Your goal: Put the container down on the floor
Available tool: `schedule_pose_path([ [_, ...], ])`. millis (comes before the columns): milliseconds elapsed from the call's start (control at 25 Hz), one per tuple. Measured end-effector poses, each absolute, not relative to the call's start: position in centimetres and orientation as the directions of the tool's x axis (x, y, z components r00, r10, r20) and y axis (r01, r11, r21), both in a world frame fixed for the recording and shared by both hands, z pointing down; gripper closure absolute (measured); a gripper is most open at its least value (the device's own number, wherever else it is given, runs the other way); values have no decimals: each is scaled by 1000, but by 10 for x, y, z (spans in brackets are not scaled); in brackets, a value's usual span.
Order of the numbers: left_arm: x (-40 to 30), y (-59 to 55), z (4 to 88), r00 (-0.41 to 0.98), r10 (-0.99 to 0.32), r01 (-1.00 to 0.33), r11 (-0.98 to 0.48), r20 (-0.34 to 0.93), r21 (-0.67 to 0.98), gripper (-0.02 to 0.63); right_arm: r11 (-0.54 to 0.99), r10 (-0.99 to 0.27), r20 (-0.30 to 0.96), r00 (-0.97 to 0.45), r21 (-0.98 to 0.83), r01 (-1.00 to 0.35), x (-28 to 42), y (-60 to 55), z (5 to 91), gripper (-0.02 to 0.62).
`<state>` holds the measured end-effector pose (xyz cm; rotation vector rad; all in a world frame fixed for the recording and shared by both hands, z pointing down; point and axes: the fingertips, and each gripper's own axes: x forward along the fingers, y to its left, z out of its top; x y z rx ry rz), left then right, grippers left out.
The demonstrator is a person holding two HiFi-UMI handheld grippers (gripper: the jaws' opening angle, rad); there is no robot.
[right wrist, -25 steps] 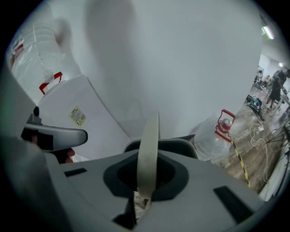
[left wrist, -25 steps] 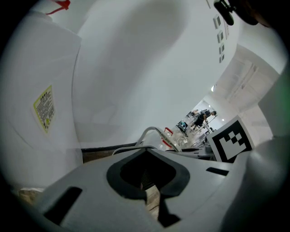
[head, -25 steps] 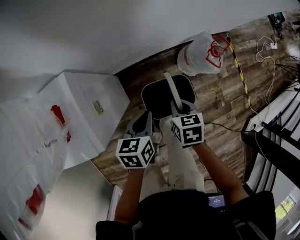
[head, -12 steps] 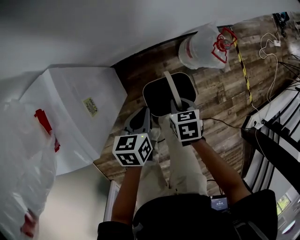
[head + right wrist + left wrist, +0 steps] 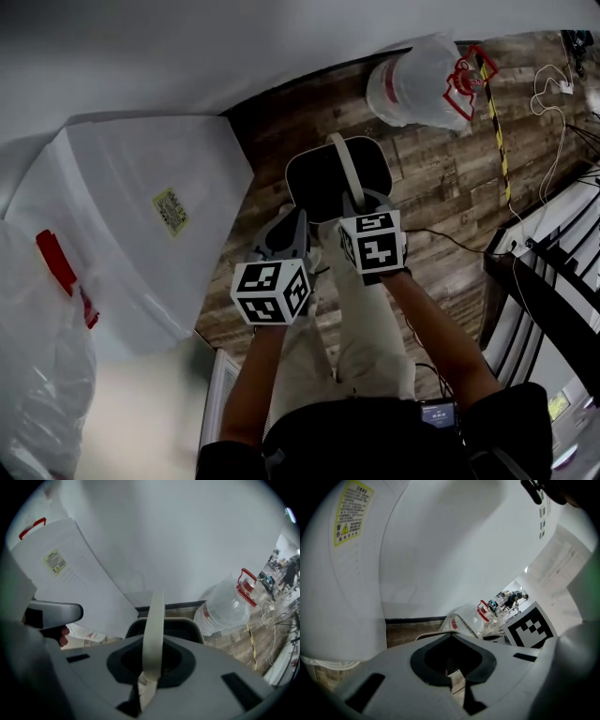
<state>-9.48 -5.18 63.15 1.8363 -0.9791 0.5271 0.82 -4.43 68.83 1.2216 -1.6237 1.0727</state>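
Overhead count: two grippers, one container, one handle, one water jug, one white box, one plastic bag

Container [image 5: 330, 192], dark with a pale rim, sits mid-view over the plank floor [image 5: 441, 197]; can't tell if its base touches the planks

Right gripper [image 5: 354, 202] at the container's 6 o'clock edge, jaws clamped on the pale handle [image 5: 153, 620], which arches up out of the tub and runs straight between them

Left gripper [image 5: 285, 236] at 7 o'clock of the container, just beside it, jaws together, nothing between them

Water jug [image 5: 417, 82] at 1 o'clock of the container, apart from it

White box [image 5: 141, 216] at 9 o'clock, plastic bag [image 5: 42, 375] at 8 o'clock beyond it
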Motion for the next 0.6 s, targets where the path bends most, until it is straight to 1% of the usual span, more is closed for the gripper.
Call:
schedule_pose_path([
  [440,-106,-59,677,577,-388,-814,-201,718,545,589,182,-242,954,-175,-132,-974,3,-49,734,563],
  [600,-107,-56,689,584,-366,-809,-192,725,555,589,182,-235,957,-171,-129,-975,1,-53,745,563],
])
